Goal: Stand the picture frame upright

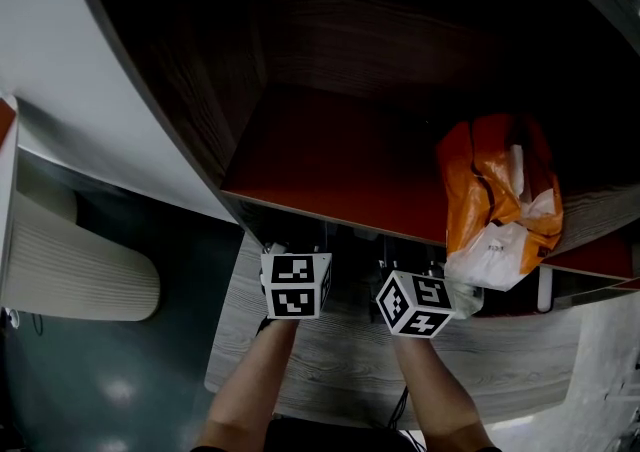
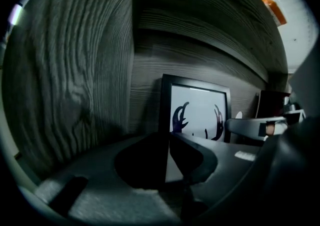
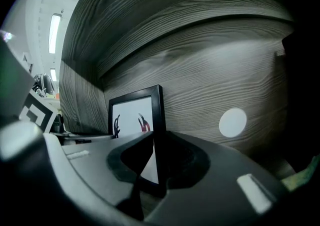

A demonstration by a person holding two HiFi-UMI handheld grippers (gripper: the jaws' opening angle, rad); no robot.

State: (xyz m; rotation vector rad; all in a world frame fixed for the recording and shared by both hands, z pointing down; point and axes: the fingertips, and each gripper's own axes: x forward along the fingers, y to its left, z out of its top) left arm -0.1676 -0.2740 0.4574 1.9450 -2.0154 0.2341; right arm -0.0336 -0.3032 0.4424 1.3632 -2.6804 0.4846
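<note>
A black picture frame [image 2: 200,112] with a white print of dark antlers stands upright against the grey wood-grain back wall of a low compartment. Its left edge sits between the jaws of my left gripper [image 2: 167,165], which is shut on it. In the right gripper view the picture frame [image 3: 134,115] has its right edge clamped in my right gripper [image 3: 152,167]. In the head view only the two marker cubes show, left [image 1: 296,285] and right [image 1: 416,303]. They sit side by side under the shelf edge, which hides the frame and the jaws.
An orange and white plastic bag [image 1: 500,202] lies on the red shelf [image 1: 330,160] above the grippers. The compartment's side wall [image 2: 65,85] is close on the frame's left. A white round sticker [image 3: 233,122] marks the back wall. A ribbed beige object [image 1: 70,275] lies at the far left.
</note>
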